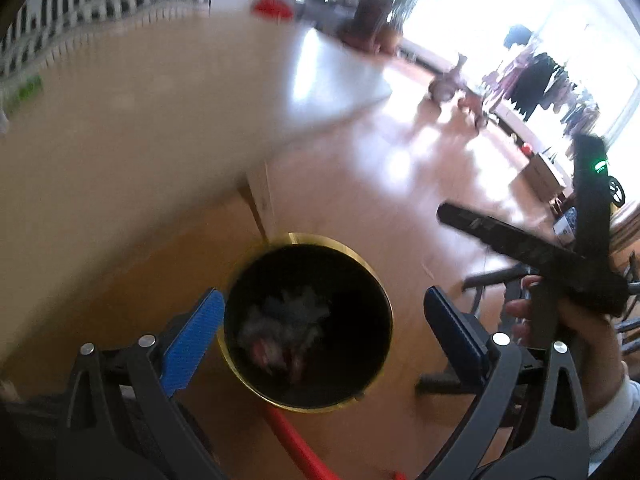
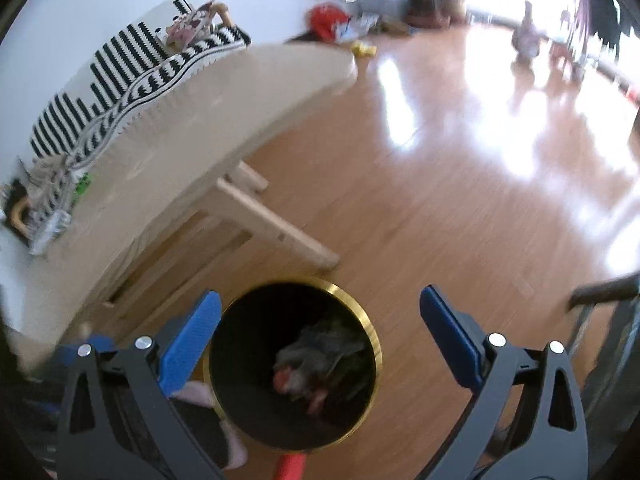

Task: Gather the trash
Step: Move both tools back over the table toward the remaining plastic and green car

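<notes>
Left gripper (image 1: 320,328), right gripper (image 2: 320,322): jaws wide apart, empty, above gold-rimmed black bin (image 2: 362,316) holding crumpled grey-pink trash (image 2: 316,364).

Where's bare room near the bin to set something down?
The tabletop is bare from its near edge to the striped cloth. The wood floor is open right of the bin, out to the window glare. It is crowded at the table legs beside the bin.

1 bin (image 1: 308,402), 1 table (image 2: 224,92), 2 tools (image 1: 320,332) (image 2: 320,328).
</notes>
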{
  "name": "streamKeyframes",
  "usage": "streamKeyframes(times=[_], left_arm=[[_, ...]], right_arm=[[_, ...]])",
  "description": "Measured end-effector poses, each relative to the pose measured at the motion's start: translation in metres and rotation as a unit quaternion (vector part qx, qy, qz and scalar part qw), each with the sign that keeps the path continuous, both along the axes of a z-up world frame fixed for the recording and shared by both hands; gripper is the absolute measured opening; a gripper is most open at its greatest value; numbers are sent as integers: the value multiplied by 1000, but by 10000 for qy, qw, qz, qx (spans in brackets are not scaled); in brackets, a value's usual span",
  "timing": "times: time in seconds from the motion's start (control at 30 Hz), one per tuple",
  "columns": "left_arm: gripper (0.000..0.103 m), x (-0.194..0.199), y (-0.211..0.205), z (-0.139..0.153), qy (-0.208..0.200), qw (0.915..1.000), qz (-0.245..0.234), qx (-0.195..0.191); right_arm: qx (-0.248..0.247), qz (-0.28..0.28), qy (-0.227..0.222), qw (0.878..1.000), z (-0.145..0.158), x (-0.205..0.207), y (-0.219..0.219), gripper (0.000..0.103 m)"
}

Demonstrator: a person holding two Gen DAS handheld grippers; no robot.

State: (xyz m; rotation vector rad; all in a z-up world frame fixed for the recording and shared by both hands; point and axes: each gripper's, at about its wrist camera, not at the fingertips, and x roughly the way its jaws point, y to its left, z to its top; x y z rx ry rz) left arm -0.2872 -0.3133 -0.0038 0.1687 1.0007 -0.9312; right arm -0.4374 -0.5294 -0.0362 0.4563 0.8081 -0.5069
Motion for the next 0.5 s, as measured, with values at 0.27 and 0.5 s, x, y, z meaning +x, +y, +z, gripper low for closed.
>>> streamKeyframes(times=[0.27,0.5], left_arm=[[97,102,125,58,-500,9840,1710,-80],[97,209,275,58,-433,9377,3439,230]], right_arm=[[-255,1295,-406,9904,30,98,73,96],[-314,2497,-507,9665,50,204,150,96]])
